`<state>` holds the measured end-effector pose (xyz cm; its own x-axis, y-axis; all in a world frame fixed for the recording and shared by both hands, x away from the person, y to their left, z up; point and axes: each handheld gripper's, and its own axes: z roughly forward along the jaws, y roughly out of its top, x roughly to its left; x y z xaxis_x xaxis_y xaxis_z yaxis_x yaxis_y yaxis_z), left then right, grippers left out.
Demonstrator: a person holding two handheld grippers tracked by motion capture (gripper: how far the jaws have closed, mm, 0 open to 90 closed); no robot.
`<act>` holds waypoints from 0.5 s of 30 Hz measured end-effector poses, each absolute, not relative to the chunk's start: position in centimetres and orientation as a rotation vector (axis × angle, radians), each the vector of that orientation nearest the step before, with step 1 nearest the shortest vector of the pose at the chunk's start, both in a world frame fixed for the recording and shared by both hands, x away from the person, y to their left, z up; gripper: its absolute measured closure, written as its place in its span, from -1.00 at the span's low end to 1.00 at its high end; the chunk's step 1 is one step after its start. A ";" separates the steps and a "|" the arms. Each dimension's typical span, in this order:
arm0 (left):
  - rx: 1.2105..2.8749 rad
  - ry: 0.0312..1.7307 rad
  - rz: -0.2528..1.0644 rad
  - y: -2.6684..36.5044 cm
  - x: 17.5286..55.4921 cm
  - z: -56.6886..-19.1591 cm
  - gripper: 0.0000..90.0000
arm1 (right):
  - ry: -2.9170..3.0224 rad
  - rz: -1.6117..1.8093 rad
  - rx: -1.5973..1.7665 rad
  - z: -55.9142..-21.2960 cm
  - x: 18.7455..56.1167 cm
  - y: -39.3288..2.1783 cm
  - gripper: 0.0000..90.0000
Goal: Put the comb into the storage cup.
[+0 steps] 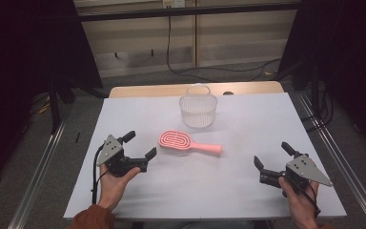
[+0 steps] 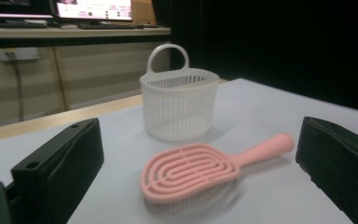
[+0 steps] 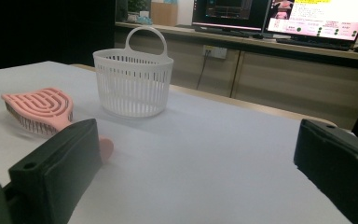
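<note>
A pink hairbrush lies bristles-down mid-table, handle pointing right. Behind it stands a white slatted basket with a loop handle, upright. My left gripper rests at the front left, open, jaws aimed at the brush head a short way off. My right gripper sits at the front right, open, with nothing between its jaws; its left jaw hides the tip of the brush handle in the right gripper view.
The white table has a wooden strip along its far edge. Metal frame rails run down both sides. Cables lie on the floor beyond. Monitors glow on a far bench.
</note>
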<state>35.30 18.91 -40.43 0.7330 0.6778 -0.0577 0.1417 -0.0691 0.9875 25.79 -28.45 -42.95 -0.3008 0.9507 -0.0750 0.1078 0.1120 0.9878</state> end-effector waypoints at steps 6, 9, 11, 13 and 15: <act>1.597 0.648 0.484 18.0 36.2 -40.1 -0.97 | 1.569 1.290 1.071 -43.0 25.8 -28.4 -1.00; 1.603 0.639 0.497 17.9 36.5 -39.9 -0.97 | 1.569 1.291 1.072 -43.0 25.8 -28.4 -1.00; 1.605 0.635 0.499 17.8 36.9 -39.7 -0.97 | 1.571 1.290 1.072 -43.0 25.8 -28.4 -1.00; 1.600 0.641 0.505 17.6 37.3 -39.5 -0.97 | 1.572 1.290 1.071 -43.0 25.8 -28.4 -1.00; 1.588 0.652 0.502 17.5 37.8 -39.4 -0.97 | 1.575 1.289 1.071 -43.0 25.8 -28.4 -1.00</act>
<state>37.84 17.46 -39.39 0.7425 0.6677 -0.0533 0.1197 -0.0540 0.9913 25.75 -28.41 -42.98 -0.3045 0.9495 -0.0757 0.1134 0.1151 0.9869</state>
